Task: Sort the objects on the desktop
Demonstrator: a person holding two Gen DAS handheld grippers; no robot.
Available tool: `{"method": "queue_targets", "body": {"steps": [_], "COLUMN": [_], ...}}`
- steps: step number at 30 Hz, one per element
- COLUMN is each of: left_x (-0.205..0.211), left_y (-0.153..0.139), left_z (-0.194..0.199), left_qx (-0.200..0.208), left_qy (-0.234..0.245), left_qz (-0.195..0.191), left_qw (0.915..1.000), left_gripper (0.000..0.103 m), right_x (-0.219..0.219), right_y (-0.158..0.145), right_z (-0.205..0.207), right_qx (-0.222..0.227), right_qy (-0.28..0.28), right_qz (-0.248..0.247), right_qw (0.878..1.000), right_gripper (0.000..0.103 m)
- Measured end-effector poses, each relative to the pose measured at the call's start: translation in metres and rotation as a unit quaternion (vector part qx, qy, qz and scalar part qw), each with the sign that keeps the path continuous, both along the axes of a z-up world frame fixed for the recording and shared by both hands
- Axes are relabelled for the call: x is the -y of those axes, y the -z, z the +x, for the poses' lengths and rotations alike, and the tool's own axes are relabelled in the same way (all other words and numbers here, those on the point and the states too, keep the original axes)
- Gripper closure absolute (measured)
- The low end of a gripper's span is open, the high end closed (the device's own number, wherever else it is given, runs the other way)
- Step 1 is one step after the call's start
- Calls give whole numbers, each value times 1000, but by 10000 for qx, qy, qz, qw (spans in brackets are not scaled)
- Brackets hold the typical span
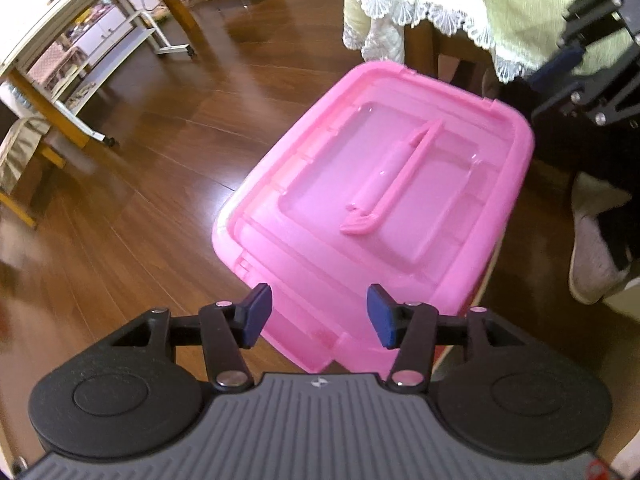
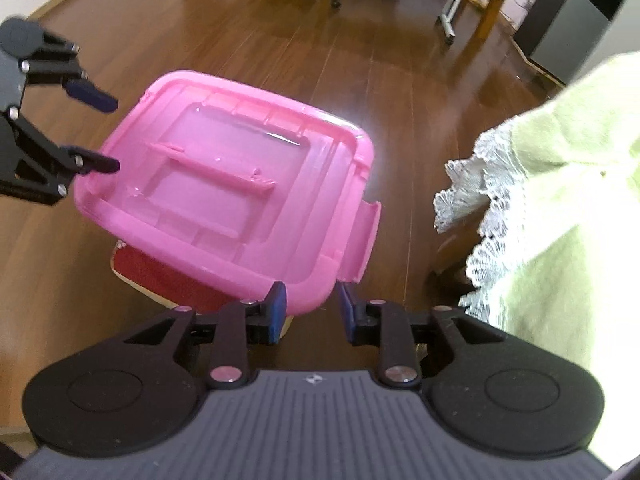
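A pink plastic lid (image 1: 380, 184) with a moulded handle (image 1: 400, 172) lies askew over a cream-walled box (image 2: 160, 276) on the wooden floor; red shows inside the box. My left gripper (image 1: 320, 314) hangs open over the lid's near edge and also shows in the right wrist view as the left gripper (image 2: 110, 135), beside the lid's (image 2: 224, 184) far left side. My right gripper (image 2: 313, 311) is open, its pads either side of the lid's near corner, next to a side latch flap (image 2: 364, 240). The box's contents are hidden.
A yellow-green tablecloth with a lace hem (image 2: 560, 200) hangs to the right of the box. A person's slippered foot (image 1: 592, 248) stands by the box. A white wheeled cart (image 1: 120, 40) and wooden table legs (image 1: 176, 4) are farther off on the wooden floor (image 1: 160, 140).
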State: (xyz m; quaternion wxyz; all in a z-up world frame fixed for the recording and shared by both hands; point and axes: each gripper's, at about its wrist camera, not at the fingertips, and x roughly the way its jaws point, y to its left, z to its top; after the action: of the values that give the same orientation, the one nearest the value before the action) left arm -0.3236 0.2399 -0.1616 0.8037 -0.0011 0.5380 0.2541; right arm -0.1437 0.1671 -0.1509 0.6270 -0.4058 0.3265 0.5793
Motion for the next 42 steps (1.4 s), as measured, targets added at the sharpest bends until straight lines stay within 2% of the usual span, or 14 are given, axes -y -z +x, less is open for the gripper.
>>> {"method": "queue_targets", "body": {"steps": [4,6,8,10,12,14,18,25,30,35,42], "left_x": [13,22,31,41,53,65,83,96,96,106,119], "left_y": [-14,-20,-26,-31,-36,-40,-44,-40,-43,-46,-47], "left_z": [-5,-8,-10,-12,-16,-19,-25,-29,-27,-25,-26], "left_qx": [287,445,549,648,799,908,1107,1128,1227,1160,1145], "left_qy": [-212,-298,-375,-465,-589,-692,-972,-1525,-1665,-1745,-1936], "left_qz": [-36,-19,-25,-85,-115,-165,-375,-578,-779,-651,-589], "left_qw": [9994,9986,9978,9968,9950,9933,9884,9801,9753,9756,9726], "left_gripper": [35,23,22,15,8,4,3,1,1,1,1], "right_x": [17,25,34,42,49,57,74,88,93,96,105], "right_y": [-14,-21,-27,-32,-35,-35,-32,-27,-26,-20,-17], "right_z": [-1,-1,-2,-4,-7,-8,-8,-11,-11,-13,-11], "right_qx": [-327,-541,-708,-785,-799,-857,-1053,-1159,-1190,-1217,-1299], "right_qy": [400,640,845,983,1079,1190,1367,1493,1559,1600,1682], "right_qz": [186,330,471,593,677,715,692,633,696,656,617], "right_qw": [9985,9959,9928,9903,9886,9866,9826,9799,9781,9774,9752], "right_gripper": [75,70,68,64,53,50,37,30,25,18,16]}}
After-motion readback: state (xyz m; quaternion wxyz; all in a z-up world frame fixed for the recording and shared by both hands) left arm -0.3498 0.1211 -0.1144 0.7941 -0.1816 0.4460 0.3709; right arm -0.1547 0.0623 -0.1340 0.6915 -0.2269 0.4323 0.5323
